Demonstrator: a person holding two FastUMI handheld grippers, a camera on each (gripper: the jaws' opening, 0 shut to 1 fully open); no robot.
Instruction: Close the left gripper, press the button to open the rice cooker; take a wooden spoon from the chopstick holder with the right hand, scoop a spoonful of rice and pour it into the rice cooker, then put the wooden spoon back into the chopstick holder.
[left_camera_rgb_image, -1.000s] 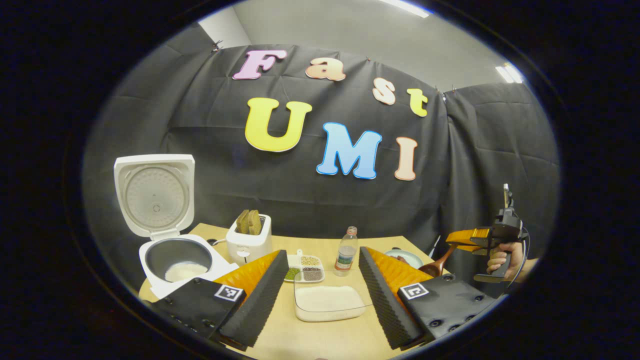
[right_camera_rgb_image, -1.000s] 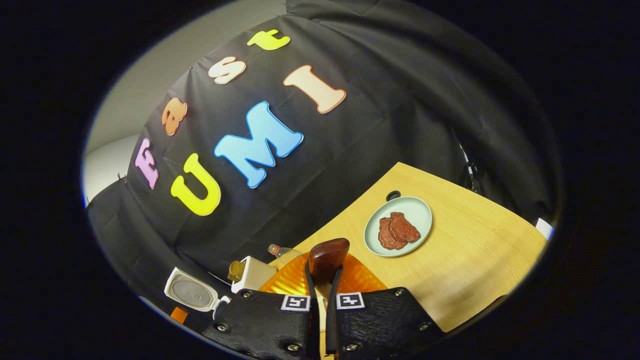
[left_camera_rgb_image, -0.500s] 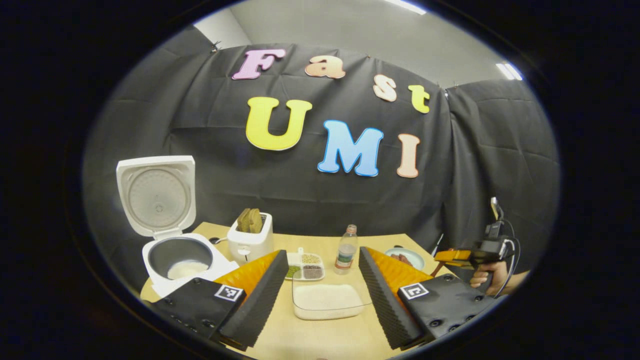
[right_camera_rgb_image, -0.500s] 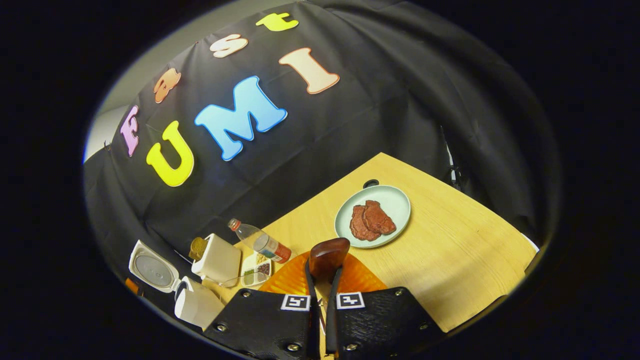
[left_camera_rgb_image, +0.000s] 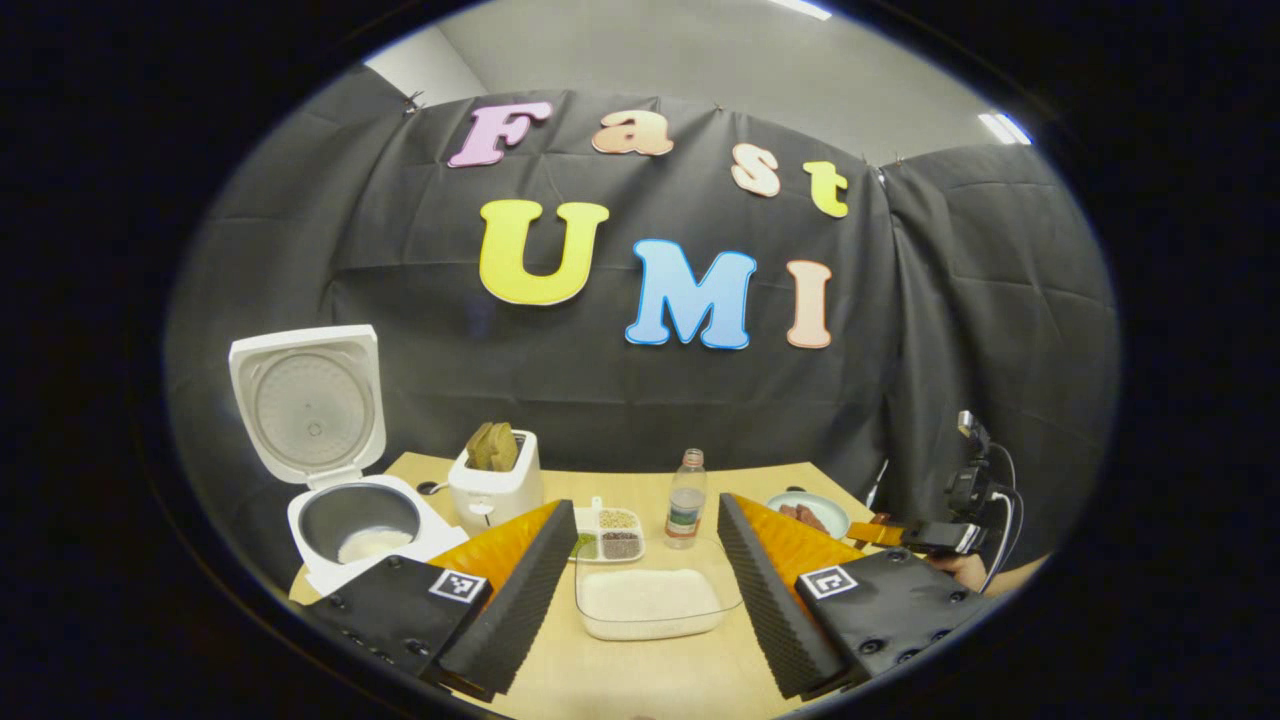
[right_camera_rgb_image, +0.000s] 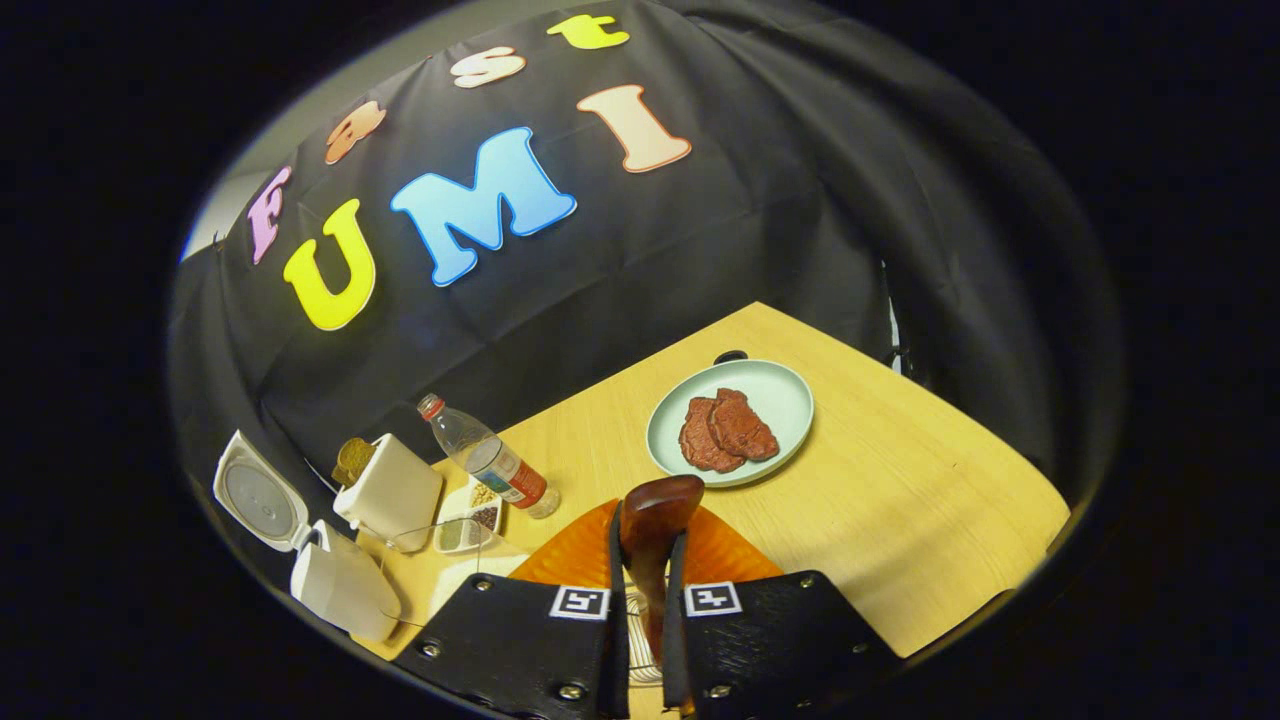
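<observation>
The white rice cooker (left_camera_rgb_image: 350, 510) stands open at the table's left, lid (left_camera_rgb_image: 305, 400) upright and a little rice (left_camera_rgb_image: 365, 545) in its pot. My left gripper (left_camera_rgb_image: 640, 600) is open above the clear rice container (left_camera_rgb_image: 650, 600), holding nothing. My right gripper (right_camera_rgb_image: 645, 570) is shut on the wooden spoon (right_camera_rgb_image: 655, 505), whose dark bowl sticks out past the fingertips. A pale mesh shows between the fingers below the handle; I cannot tell what it is. In the left gripper view the right gripper (left_camera_rgb_image: 930, 537) hangs low at the table's right edge, held by a hand (left_camera_rgb_image: 970, 570).
A toaster (left_camera_rgb_image: 495, 485) with bread, a small tray of beans (left_camera_rgb_image: 610, 532) and a plastic bottle (left_camera_rgb_image: 685, 500) stand behind the rice container. A pale green plate (right_camera_rgb_image: 775, 385) with pieces of meat lies at the back right. The table edge (right_camera_rgb_image: 980, 590) runs close on the right.
The right gripper has come down with the spoon towards the table's right side, and its view has tilted downwards. The left gripper has stayed open and nearly still.
</observation>
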